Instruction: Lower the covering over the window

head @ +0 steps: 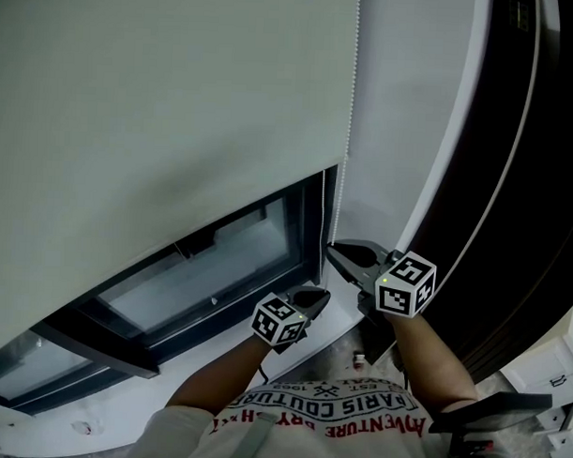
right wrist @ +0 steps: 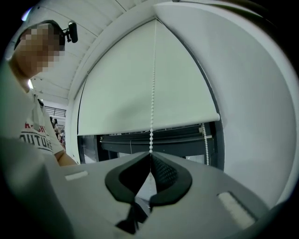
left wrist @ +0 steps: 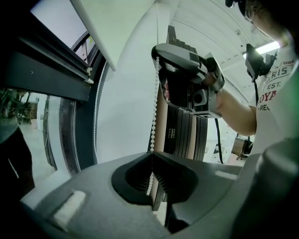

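Note:
A pale roller blind (head: 159, 125) hangs over most of the dark-framed window (head: 220, 240); glass shows below its bottom edge. A white bead chain (head: 335, 202) drops along the blind's right side. My right gripper (head: 331, 246) is shut on the chain, the higher of the two. Below it, my left gripper (head: 322, 295) is shut on the same chain. In the left gripper view the chain (left wrist: 153, 116) runs from my left gripper (left wrist: 152, 154) up to the right gripper (left wrist: 158, 56). In the right gripper view the chain (right wrist: 152, 93) rises from my right gripper (right wrist: 151, 154) in front of the blind (right wrist: 117, 84).
A white wall strip (head: 403, 115) stands right of the window, then a dark panel (head: 532, 185). The chain's other strand (right wrist: 204, 140) hangs by the window frame. A white sill (head: 120, 415) runs under the window. A black object (head: 491, 409) sits low at the right.

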The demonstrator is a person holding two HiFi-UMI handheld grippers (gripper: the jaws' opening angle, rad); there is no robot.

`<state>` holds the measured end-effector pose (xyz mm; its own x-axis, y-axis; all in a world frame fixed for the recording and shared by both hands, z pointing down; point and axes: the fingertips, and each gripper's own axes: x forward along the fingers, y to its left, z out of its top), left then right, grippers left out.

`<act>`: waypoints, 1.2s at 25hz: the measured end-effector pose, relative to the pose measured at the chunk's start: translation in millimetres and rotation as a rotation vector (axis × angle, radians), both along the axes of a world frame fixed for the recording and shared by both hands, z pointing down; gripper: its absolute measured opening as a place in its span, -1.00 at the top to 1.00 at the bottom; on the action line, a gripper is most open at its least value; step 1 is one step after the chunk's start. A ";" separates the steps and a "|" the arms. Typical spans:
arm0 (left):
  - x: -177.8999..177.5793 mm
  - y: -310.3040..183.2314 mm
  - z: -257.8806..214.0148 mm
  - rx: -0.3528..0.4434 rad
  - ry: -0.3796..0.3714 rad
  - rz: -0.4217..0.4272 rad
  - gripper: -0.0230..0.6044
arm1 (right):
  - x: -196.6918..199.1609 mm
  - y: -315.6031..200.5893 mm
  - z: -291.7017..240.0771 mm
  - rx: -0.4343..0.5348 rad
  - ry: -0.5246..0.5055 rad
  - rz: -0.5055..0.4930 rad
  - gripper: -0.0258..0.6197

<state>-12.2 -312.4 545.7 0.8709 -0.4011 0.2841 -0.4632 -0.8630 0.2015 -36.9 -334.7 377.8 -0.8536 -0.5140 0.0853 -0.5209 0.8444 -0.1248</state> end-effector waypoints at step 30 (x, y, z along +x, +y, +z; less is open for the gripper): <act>-22.8 22.0 109.8 -0.144 -0.164 -0.004 0.70 | 17.3 -4.9 129.9 -0.256 0.020 0.093 0.89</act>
